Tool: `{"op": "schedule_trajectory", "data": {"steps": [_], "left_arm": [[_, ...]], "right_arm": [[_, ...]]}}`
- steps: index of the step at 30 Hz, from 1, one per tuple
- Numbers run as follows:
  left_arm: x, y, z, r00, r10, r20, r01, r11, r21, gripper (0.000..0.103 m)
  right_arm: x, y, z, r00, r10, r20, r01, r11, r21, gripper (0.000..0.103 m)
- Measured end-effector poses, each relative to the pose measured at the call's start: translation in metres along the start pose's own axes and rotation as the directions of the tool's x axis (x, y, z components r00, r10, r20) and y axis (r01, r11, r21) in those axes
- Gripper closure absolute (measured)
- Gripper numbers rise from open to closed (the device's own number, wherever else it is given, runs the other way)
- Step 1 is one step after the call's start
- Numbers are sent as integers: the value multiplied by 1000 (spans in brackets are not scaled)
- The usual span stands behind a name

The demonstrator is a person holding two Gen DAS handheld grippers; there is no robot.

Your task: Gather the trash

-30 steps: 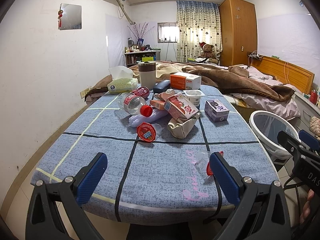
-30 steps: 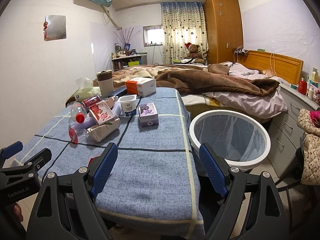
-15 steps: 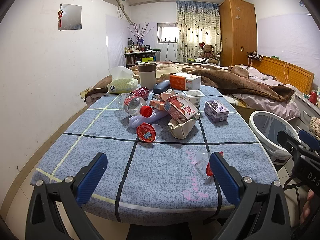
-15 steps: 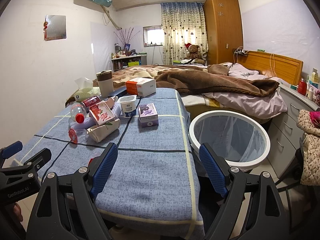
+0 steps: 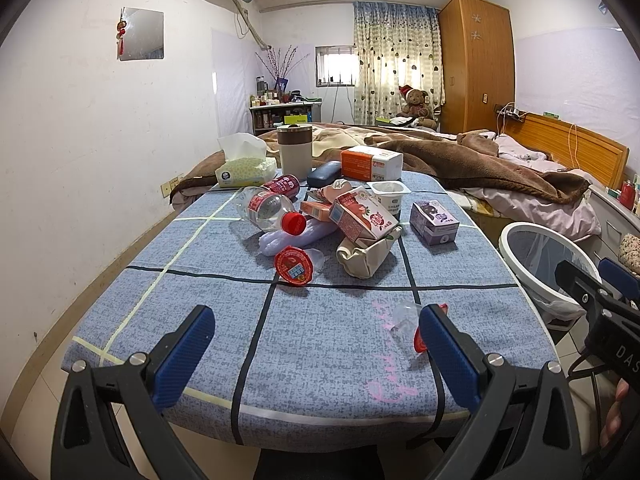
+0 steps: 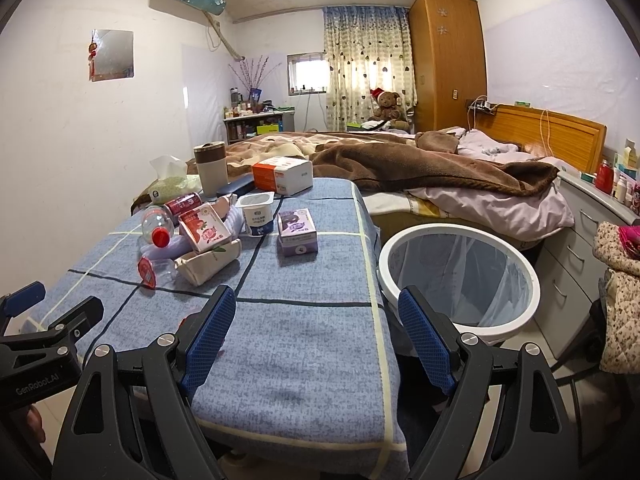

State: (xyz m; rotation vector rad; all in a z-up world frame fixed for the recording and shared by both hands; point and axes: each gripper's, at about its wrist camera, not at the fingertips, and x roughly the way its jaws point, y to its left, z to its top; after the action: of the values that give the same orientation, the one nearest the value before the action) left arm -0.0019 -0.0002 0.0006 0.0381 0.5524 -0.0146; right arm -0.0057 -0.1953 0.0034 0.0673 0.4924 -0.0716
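On table (image 5: 344,344): 2 jelly cups (image 5: 295,266).

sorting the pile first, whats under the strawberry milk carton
The strawberry milk carton leans on a crumpled beige carton, with a pale purple bottle under the pile's left side. Whatever is directly beneath is covered.

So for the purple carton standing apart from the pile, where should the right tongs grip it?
Grip the purple carton across its two long side faces, coming from the near table edge and slightly above. It lies flat and boxy with bare cloth on both sides, so the open right tongs can likely straddle it without touching the yogurt cup behind on its left.
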Motion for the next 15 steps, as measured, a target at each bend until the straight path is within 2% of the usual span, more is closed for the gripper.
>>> {"op": "schedule_trajectory", "data": {"steps": [15], "left_arm": [[5,6,3,1000,-1,-10,1,1000,-5,0]], "right_arm": [[2,0,1,1000,-1,0,1,1000,-7,18]]}}
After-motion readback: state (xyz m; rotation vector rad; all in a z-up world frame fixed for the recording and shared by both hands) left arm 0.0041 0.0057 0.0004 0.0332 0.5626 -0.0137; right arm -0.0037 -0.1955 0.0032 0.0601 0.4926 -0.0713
